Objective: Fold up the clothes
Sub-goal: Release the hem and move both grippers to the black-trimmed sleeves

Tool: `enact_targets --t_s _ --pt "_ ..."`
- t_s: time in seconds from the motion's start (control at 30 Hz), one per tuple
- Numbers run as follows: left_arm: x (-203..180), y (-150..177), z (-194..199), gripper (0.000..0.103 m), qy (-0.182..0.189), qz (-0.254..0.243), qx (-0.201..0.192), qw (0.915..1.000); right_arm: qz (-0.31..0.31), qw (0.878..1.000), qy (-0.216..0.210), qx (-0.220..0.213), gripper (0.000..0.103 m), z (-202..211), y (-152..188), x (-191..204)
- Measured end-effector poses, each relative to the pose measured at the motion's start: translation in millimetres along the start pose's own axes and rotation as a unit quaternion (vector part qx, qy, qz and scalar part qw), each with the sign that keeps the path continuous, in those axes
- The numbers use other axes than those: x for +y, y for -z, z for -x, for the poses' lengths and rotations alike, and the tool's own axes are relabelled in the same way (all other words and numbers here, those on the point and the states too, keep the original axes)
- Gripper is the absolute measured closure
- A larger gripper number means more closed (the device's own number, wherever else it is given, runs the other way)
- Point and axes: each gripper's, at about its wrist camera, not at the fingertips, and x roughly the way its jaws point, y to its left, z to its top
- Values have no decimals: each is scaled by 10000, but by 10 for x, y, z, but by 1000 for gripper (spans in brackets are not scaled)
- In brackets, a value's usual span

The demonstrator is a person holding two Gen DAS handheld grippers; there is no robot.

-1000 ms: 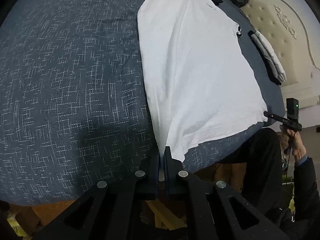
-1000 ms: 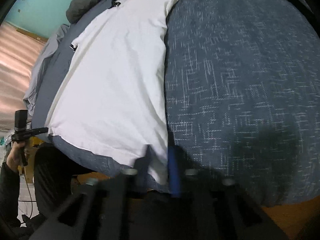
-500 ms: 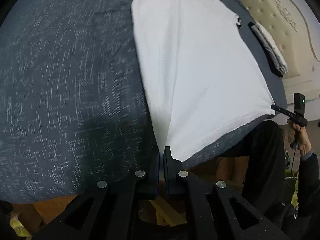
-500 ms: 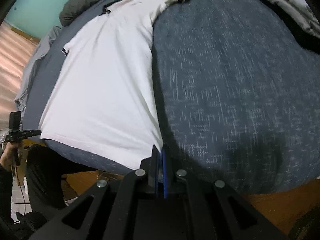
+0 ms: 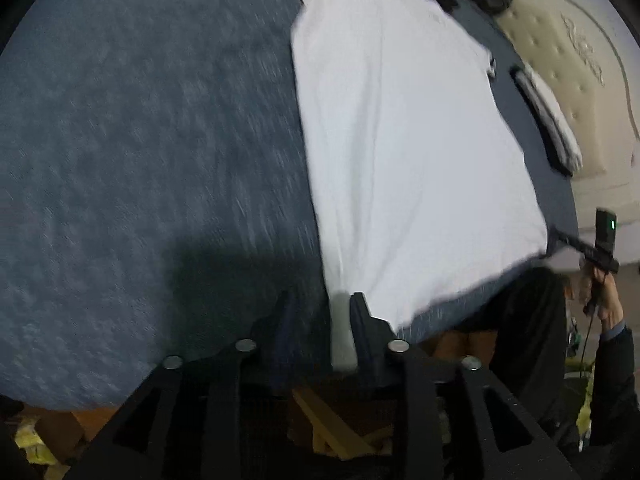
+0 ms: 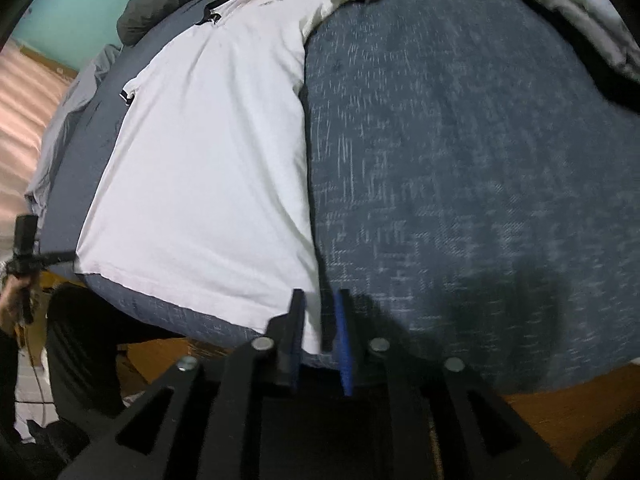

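Your white shirt (image 6: 208, 168) lies flat and full length on the blue bedspread (image 6: 460, 168), hem at the near edge, sleeves out; no fold is made yet. Both tongs have just been opening: the left gripper (image 5: 322, 316) and right gripper (image 6: 318, 312) stand apart, a hem corner loose between each. A folded grey garment (image 6: 560, 4) lies far right and a dark pillow (image 6: 168, 0) beyond the collar, both clear of your folds.

Left tool (image 5: 322, 304) and right tool (image 6: 320, 304) point steeply down, jaws just parted, apparently gripping nothing.
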Motion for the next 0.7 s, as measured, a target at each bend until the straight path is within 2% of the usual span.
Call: enact_targets --t_s 0.17,0.27,0.37,0.47,0.7 --pt "139 -569 160 64 144 347 -665 9971 -202 9981 -145 -568 76 224 -241 -120" --pt "201 -946 153 63 335 479 -991 9934 -289 9959 -220 -828 74 239 -422 -111" --pt "277 -1160 88 63 432 527 -1214 9903 -346 9941 -280 -992 73 191 -647 -101" --pt "260 -1479 -102 63 527 631 -1355 9874 -391 9931 -292 -1066 73 85 -832 -113" --pt "409 -2048 -350 63 572 838 -1407 9848 -493 9912 -385 -1170 73 -158 -1259 -184"
